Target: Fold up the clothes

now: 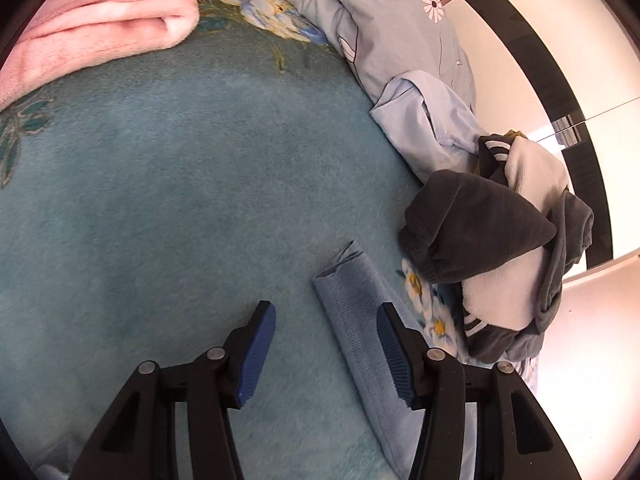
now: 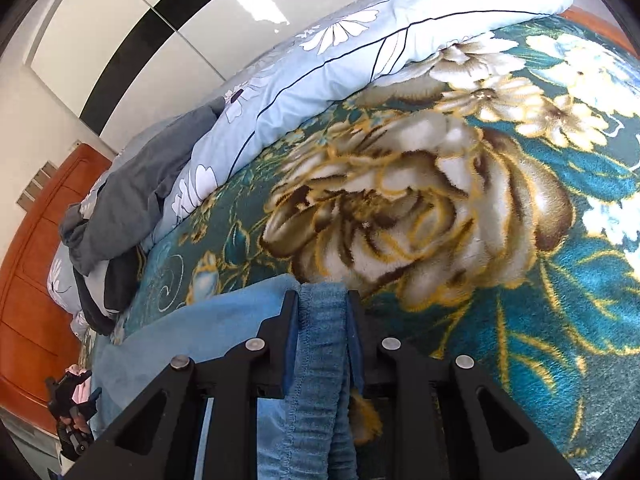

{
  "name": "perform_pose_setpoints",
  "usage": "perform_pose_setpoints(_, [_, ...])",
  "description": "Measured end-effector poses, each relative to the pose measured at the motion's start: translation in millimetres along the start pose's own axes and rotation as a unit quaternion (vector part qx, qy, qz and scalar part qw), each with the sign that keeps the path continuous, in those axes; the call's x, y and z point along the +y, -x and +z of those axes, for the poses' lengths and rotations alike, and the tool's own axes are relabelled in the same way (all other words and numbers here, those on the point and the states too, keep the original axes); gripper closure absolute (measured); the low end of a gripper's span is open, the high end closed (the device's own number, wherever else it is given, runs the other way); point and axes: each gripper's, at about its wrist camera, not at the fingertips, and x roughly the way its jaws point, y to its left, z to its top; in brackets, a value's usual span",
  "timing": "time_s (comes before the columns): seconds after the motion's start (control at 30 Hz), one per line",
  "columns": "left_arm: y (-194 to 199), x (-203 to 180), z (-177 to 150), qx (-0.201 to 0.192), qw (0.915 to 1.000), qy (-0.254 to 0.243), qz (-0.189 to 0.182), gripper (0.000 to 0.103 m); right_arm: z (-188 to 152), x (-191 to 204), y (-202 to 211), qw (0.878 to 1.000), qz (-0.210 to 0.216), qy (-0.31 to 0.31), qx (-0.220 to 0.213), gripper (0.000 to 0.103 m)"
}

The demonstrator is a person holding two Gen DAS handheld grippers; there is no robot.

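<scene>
Nearest in the right wrist view, the right gripper is clamped on a bunched, stitched hem of the light blue fleece garment, which runs back between the fingers toward the camera and spreads off to the left over the floral blanket.

In the left wrist view, the left gripper stands wide apart and holds nothing. A folded edge of the same blue fleece lies just ahead of it, closer to the right-side finger than the left-side one, its long axis running from the bottom of the view up and slightly left to a ragged corner. To take that edge, the left gripper would likely need to shift a little toward that side and close across the band, not along it.

Farther off, to the right, sits a crumpled dark grey and white garment; a pink fleece item lies at the far left, and a flower-print quilt beyond.
</scene>
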Motion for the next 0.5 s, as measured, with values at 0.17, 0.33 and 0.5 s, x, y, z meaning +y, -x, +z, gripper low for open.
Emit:
perform_pose_setpoints(0.17, [-8.5,-2.5,4.6,-0.006,0.9999,0.009,-0.008,0.088,2.9,4.3,0.1,1.000,-0.016,0.006,0.010,0.079])
perform_pose_setpoints(0.33, [-23.7,-8.0,1.1,0.010,0.9999,0.011,-0.007,0.093,1.2,8.0,-3.1,0.999,-0.027,0.012,0.012,0.079])
perform_pose_setpoints(0.5, [-17.6,-4.9,2.0,0.014,0.9990,0.036,-0.022,0.096,0.8,7.7,-4.4,1.000,-0.027,0.009,0.013,0.079])
